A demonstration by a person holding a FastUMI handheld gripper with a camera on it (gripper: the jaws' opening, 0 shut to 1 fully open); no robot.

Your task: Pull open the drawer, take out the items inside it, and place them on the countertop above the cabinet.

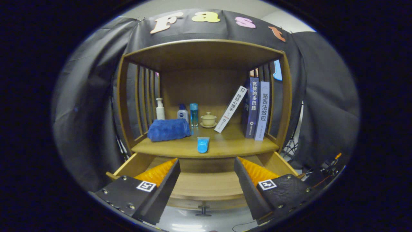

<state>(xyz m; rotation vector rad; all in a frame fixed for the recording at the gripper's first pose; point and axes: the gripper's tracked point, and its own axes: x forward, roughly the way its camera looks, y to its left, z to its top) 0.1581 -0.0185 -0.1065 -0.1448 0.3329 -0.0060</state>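
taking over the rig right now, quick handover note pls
Gripper: fingers open, holding nothing, poised over the open drawer.
Drawer: pulled out; the floor showing between the fingers is bare; the parts behind the fingers are hidden.
Countertop: a blue tube lies at its front edge, beside a blue towel; bottles, a lidded cup and books stand further back.
Done: drawer open, tube apparently already out.
Left: check the drawer's hidden corners and move anything found up top.

Tongs (206, 183) spread wide, nothing pinched between. Two fingers (161, 190) angled inward from the lower corners toward each other, tips well apart, inner faces ridged and bare. Held level, pointing straight forward. A square marker patch on top of each finger near its base. Touching nothing.
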